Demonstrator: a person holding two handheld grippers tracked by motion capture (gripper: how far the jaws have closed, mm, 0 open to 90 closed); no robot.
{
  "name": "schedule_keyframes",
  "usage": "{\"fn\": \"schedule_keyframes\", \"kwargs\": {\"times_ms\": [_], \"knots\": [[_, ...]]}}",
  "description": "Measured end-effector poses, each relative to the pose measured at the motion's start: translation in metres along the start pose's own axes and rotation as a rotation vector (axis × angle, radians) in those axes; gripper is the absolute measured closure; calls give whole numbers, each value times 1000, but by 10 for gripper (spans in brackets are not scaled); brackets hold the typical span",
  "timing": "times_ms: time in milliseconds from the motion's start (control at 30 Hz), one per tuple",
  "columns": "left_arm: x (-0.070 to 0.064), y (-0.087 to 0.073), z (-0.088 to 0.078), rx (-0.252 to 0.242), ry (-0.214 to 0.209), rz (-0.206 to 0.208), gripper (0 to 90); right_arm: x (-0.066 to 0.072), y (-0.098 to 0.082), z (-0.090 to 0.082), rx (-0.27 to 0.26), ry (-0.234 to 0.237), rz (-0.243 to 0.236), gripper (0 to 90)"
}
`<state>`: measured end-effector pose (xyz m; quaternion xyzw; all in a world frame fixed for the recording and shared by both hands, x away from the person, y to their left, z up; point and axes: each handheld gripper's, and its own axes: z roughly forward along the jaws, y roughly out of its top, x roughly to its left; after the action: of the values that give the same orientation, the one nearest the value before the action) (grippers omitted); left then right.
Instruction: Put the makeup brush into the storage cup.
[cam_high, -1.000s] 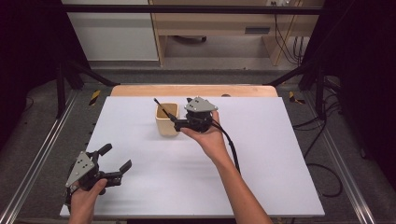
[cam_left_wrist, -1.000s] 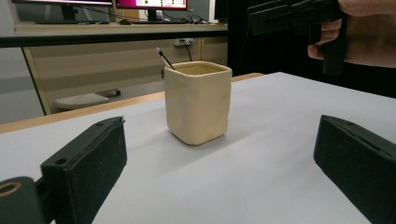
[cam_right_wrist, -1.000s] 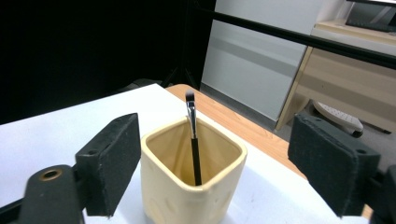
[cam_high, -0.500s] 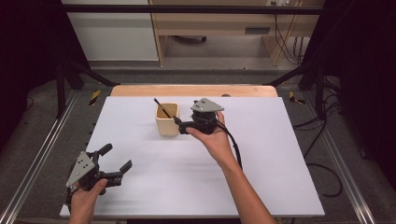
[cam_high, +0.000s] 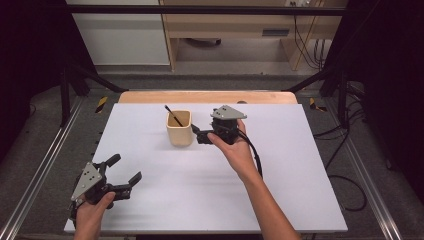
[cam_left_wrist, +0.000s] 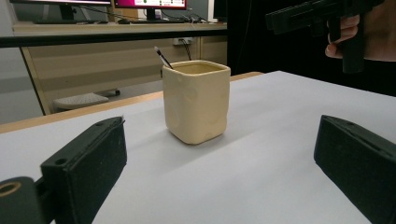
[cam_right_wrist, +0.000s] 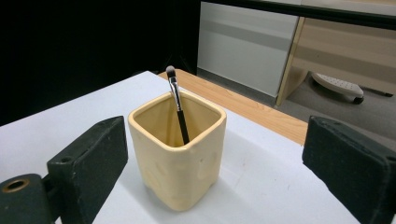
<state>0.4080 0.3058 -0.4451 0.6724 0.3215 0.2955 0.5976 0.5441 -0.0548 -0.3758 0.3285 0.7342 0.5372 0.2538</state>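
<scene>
- Brush (cam_right_wrist: 177, 105), item one: a thin black-handled make-up brush standing in a cream holder, bristle tip up. Its handle leans against the holder's far-left corner in the high view, so the long axis runs steeply upward and tilts toward the far left of the surface.
- Cup (cam_high: 179, 128), item two: square, cream-coloured, upright on the white surface (cam_high: 280, 170), toward the far edge and a little left of the middle. Open top, nothing else visible inside.
- Right gripper (cam_high: 201, 135): just beside the cup on its right, apart from it. The jaws have just been opening and now stand spread wide. In the right gripper view they frame the cup, one to each side, with no pad pressing on the cup or the brush. Released, nothing grasped.
- Left gripper (cam_high: 125, 172): at the near left corner of the surface, well apart from the cup, jaws spread and bare.
- Relation that counts: the right hand is by far the nearer. The brush tip rises above the rim just beyond its open jaws, to the left in the high view.
- Judgement: any pick of the brush falls to the right gripper, which would need to lift above the rim and close across the leaning handle, not around the cup.
</scene>
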Motion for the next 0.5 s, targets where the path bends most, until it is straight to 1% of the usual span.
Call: {"fn": "schedule_keyframes", "kwargs": {"times_ms": [33,67,133,367,400,467,500], "knots": [[0,0,0,0,0,0,23,0,0,0,-1,-1,18,71],[0,0,0,0,0,0,22,-1,0,-2,3,-1,13,71],[0,0,0,0,0,0,22,-2,0,-3,6,-4,18,71],[0,0,0,0,0,1,22,-8,-2,-12,3,-8,14,71],[0,0,0,-1,0,0,22,-8,-2,-13,3,-12,20,71],[0,0,0,-2,0,0,22,-9,-2,-14,-1,-10,17,71],[0,0,0,-1,0,0,22,-12,-2,-18,-6,-14,27,71]]}}
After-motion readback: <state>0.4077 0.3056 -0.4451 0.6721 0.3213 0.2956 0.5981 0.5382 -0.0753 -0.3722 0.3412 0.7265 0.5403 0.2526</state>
